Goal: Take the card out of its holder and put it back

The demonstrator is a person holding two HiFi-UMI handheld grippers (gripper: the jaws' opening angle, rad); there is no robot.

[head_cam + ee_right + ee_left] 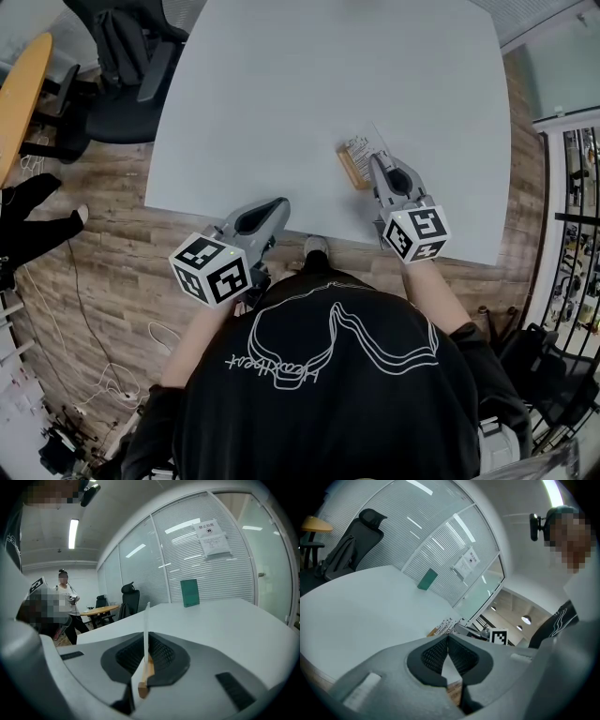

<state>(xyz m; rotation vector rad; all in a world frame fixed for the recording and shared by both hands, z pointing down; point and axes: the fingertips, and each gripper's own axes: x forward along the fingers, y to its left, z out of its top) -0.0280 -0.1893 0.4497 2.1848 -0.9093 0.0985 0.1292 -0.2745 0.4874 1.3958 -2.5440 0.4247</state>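
Head view: right tool (pixel 377 161) pinches card (pixel 362 146) in wooden holder (pixel 349 169) over white table (pixel 281 94); left tool (pixel 279 203) pressed together.

Smooth matt table (pixel 281 112); light wooden holder (pixel 349 169).

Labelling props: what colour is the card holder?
The holder, with the card in it, is tan wood; clearest in head view.

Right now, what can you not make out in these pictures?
- Print on the card: too small in the head view, seen edge-on in the right gripper view.
- Whether the card sits in the slot of the wooden holder: the right gripper, shut on the card, covers that spot in both views.
- Paper notice on the glass wall: its text is too small to read.
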